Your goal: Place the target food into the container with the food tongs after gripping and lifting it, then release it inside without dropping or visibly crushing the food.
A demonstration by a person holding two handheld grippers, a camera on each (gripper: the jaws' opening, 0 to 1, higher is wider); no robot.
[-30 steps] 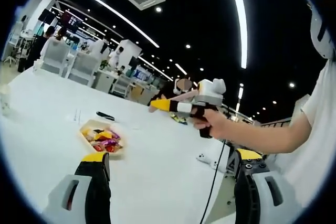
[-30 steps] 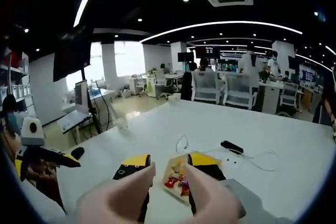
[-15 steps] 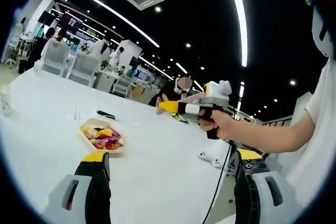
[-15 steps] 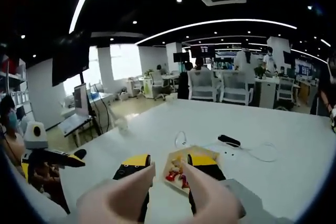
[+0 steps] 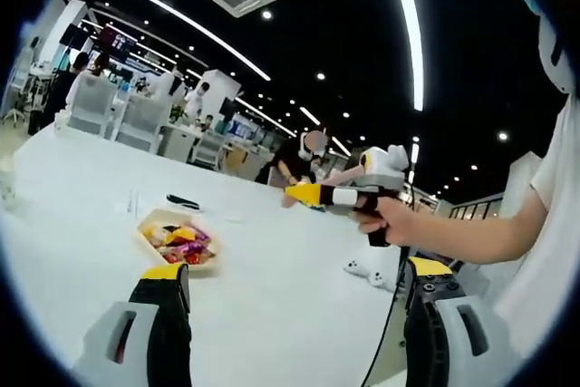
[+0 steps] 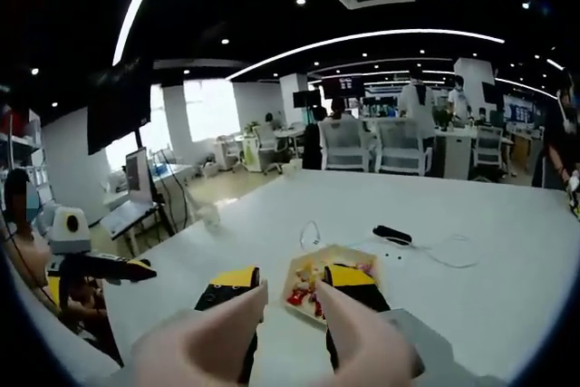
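Shallow tray (image 5: 156, 223), crinkly bright wrapped sweets (image 5: 181, 244)

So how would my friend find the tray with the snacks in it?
Start with the big white table that takes up most of the room's foreground. Near its middle sits a shallow, pale tray holding bright red, yellow and purple wrapped snacks. A small black device lies just beyond it, but the tray is the one colourful thing on the table.
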